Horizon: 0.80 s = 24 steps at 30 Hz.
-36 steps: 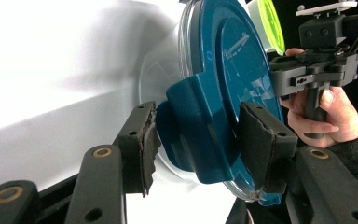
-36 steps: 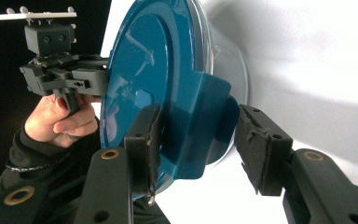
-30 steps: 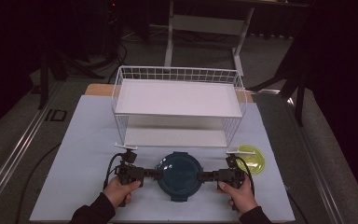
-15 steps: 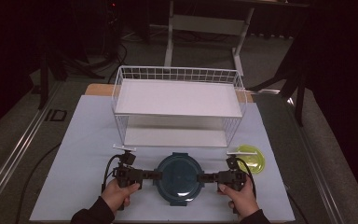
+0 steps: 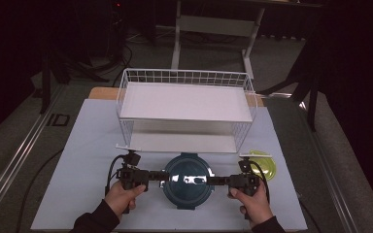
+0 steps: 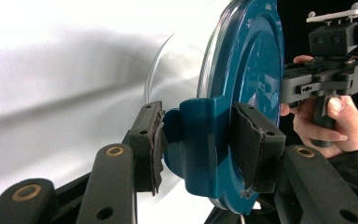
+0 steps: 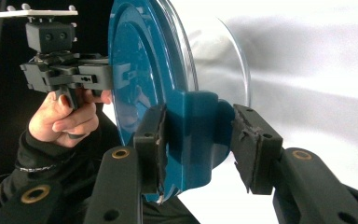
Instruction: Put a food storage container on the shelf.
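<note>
The white mat [image 5: 77,145] carried everything. The two-tier wire rack [image 5: 184,77] sat against its far edge, open side toward you, so I'd guess a shelf was where things were headed.

The container [image 5: 187,179] was at the middle of the mat's near edge, just in front of the rack. It's a round clear bowl under a glossy teal lid with raised rings and a chunky clip tab on each side. It looked held just clear of the mat, but I couldn't swear to that. You kept it level between both hands, which made sense: it's wide and smooth, and the two tabs were the only real handholds.

The yellow-green dish [image 5: 264,167] lay near the mat's right edge, just beside your right gripper, out of the way and untouched.

Your left gripper [image 5: 161,178] came in from the left side. Its jaws had just been closing, with the left tab [image 6: 191,140] between them, and in the left gripper view they were clamped on it, one pad on the lid's top and the other under the tab.

Your right gripper [image 5: 213,180] mirrored that on the right tab [image 7: 200,135]. One pad sat flat on the lid and the other was right up at the tab's underside, so I read it as gripping the container too.
</note>
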Motion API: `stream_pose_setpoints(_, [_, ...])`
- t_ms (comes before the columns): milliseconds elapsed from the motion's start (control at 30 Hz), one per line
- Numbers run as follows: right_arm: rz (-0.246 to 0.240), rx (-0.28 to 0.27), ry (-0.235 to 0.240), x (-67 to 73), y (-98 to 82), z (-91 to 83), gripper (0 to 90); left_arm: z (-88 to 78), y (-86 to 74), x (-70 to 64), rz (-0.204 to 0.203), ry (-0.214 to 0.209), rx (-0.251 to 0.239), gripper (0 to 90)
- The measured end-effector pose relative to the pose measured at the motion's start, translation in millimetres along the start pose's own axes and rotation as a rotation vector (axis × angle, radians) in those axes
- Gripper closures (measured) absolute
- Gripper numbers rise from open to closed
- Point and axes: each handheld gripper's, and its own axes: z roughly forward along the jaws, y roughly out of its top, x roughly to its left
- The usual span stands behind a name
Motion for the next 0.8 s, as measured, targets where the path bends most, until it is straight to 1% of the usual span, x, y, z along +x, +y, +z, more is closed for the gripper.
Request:
stream_pose_setpoints(200, [-0.026, -0.019, 0.008, 16.7, 10.5, -8.5, 57.3, -13.5, 13.1, -13.2, 0.005, -0.006, -0.03, 56.7])
stream_pose_setpoints(300, [-0.044, -0.025, 0.013, 27.8, 16.6, -13.2, 57.3, -22.4, 21.5, -22.1, 0.017, -0.011, -0.051, 56.9])
stream_pose_setpoints(400, [-0.067, -0.033, 0.02, 39.5, 24.5, -19.6, 57.3, -31.8, 31.2, -33.3, 0.04, -0.009, -0.073, 57.0])
stream_pose_setpoints(433, [-0.067, -0.033, 0.02, 39.5, 24.5, -19.6, 57.3, -31.8, 31.2, -33.3, 0.04, -0.009, -0.073, 57.0])
stream_pose_setpoints(467, [-0.077, -0.043, 0.024, 47.7, 30.6, -24.0, 57.3, -38.1, 38.4, -40.1, 0.051, -0.009, -0.082, 57.0])
stream_pose_setpoints(533, [-0.095, -0.055, 0.024, 56.9, 36.9, -28.4, 57.3, -44.2, 45.1, -46.9, 0.062, -0.011, -0.096, 57.1])
stream_pose_setpoints(633, [-0.115, -0.069, 0.029, 68.9, 47.0, -34.6, 57.3, -53.2, 55.8, -56.4, 0.079, -0.012, -0.115, 57.1])
stream_pose_setpoints(667, [-0.118, -0.074, 0.032, 72.4, 50.4, -36.6, 57.4, -55.9, 59.0, -59.0, 0.082, -0.014, -0.126, 57.1])
stream_pose_setpoints(800, [-0.144, -0.089, 0.026, 86.9, 64.6, -43.9, 57.4, -64.0, 74.3, -68.6, 0.089, -0.015, -0.144, 57.2])
